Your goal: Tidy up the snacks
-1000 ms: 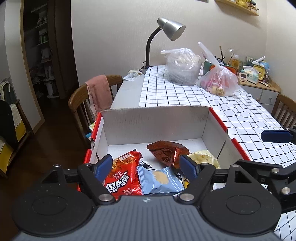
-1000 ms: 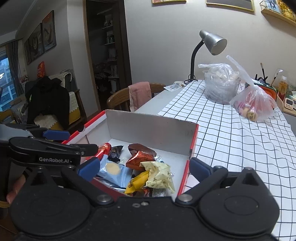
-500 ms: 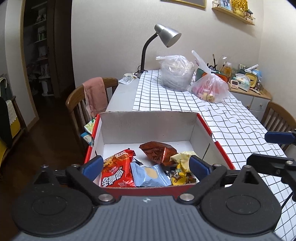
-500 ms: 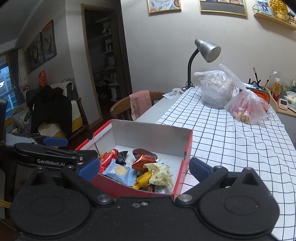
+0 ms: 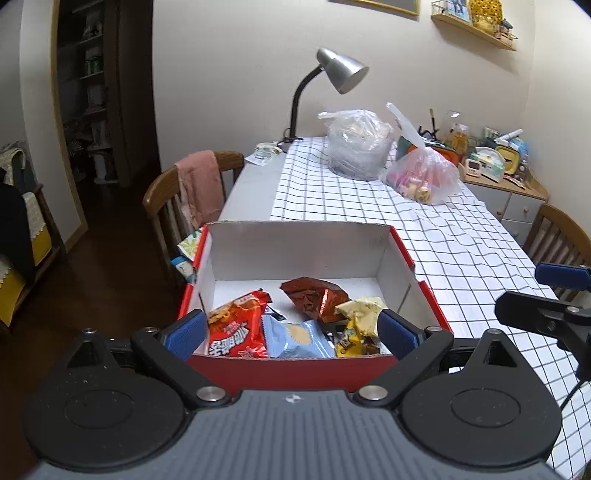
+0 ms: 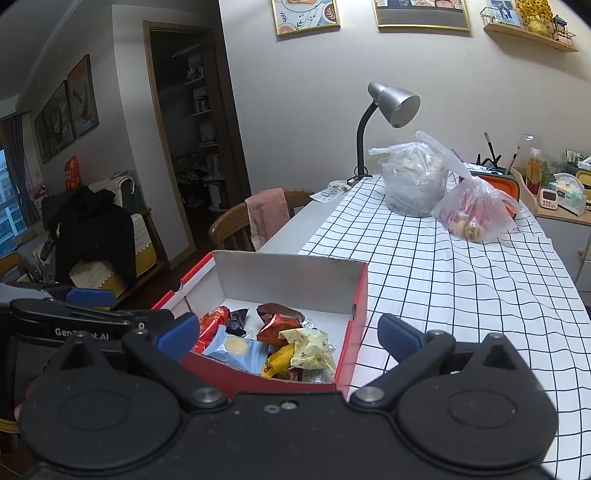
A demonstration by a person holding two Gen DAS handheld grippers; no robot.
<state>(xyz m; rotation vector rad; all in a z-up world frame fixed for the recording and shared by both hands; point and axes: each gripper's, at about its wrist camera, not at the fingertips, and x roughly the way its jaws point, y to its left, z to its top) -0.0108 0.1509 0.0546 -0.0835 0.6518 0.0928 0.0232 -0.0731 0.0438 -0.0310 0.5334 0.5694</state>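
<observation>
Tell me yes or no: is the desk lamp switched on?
No, the desk lamp at the far end of the table shows a dark, unlit shade opening in the right wrist view.

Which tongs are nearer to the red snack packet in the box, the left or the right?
Left. The left tongs hang open in front of the red snack packet; the right tongs are open too, further toward the box's right side.

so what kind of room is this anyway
Most likely a home dining room: a long table with a checked tablecloth, wooden chairs around it, a desk lamp, and framed pictures on the wall.
</observation>
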